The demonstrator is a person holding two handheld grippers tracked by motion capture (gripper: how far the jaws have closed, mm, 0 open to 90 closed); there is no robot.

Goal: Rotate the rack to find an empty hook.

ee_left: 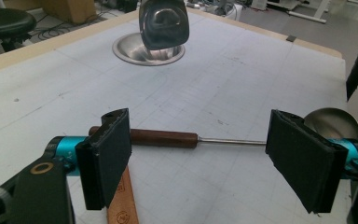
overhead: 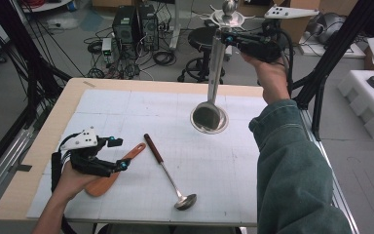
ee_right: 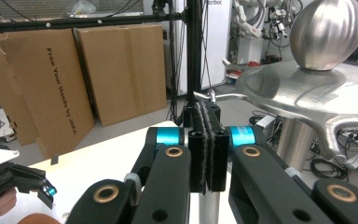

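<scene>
White gridded tabletop. At left, your left gripper, jaws apart, hovers over a wooden spatula beside a wood-handled ladle. At right, your right gripper is clamped on a steel ladle, hanging above a steel dish. Rigid, slick metal: grip the flat handle high up.

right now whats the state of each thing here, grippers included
left gripper: jaws open, low over the table, holding nothing
right gripper: jaws shut on the hanging ladle's handle
utensil rack: upright on its round base, a ladle hanging at it
wood-handled ladle: lying flat on the mat, untouched
wooden spatula: lying flat under the left gripper, not gripped
</scene>
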